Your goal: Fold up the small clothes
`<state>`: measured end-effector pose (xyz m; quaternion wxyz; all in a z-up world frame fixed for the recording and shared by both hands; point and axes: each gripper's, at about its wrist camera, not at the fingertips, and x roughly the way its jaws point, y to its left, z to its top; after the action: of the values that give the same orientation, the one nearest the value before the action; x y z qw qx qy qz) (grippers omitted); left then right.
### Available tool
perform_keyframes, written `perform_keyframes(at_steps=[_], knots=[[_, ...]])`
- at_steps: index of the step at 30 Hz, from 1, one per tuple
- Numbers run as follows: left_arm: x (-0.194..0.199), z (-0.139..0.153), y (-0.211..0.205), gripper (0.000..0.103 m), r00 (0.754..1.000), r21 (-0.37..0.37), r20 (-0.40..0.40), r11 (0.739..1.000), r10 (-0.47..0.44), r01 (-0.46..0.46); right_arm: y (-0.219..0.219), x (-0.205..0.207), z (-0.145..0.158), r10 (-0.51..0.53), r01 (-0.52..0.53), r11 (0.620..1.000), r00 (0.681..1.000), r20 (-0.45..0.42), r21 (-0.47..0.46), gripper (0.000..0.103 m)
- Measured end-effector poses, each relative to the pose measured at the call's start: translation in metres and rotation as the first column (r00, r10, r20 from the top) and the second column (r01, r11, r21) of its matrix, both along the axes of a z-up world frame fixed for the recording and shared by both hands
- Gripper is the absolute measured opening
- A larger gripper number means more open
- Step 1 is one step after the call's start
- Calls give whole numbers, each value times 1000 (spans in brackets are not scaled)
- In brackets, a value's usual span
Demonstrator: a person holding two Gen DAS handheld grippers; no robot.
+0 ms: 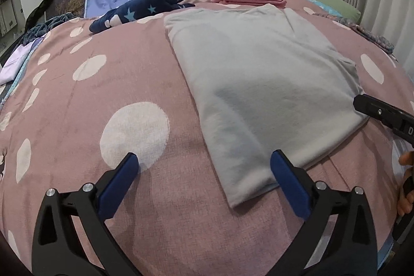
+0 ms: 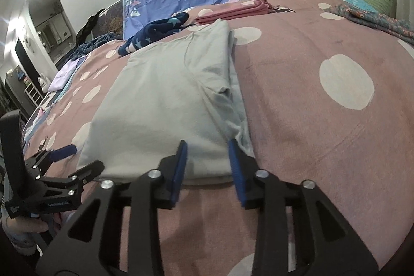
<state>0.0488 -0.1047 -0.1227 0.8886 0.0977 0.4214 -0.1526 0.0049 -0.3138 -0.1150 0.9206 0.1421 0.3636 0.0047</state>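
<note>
The pale grey T-shirt (image 1: pixel 258 84) lies folded into a long panel on the pink dotted bedspread (image 1: pixel 90 120), collar end toward twelve o'clock, near hem at six.

The left gripper (image 1: pixel 204 164) stands spread as wide as it goes, gripping nothing; its right pad sits over the hem corner, its left pad over bare bedspread.

The right gripper (image 2: pixel 208 154) is partly open at the hem's other corner, cloth lying between the pads but, as far as I can see, not pinched.

The worry: at five o'clock on the shirt the tucked-in sleeve (image 2: pixel 227 95) bunches loosely. I reckon a careless pinch there could catch only the top layer, or the bedspread too, and drag the fold crooked.
</note>
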Motion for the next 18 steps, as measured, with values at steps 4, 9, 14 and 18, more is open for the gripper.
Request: perform_keyframes(at_steps=[4,9,14,18], knots=[[-1,0,-1,102,1000,17,6,1000,-6,6,7,-6,4,8,-7,999,1000,14,-42,38],[-6,8,-1,80,999,-40,17,998,-48,49,-2,-20,26,-42,44,999,987,154,-10,35],[-4,33,0,79,996,-112,72,992,-57,64,12,-3,48,75,-61,995,982,174,-83,23],[6,34,-8,79,994,-126,70,988,-81,90,20,25,41,109,-101,991,989,102,-88,11]])
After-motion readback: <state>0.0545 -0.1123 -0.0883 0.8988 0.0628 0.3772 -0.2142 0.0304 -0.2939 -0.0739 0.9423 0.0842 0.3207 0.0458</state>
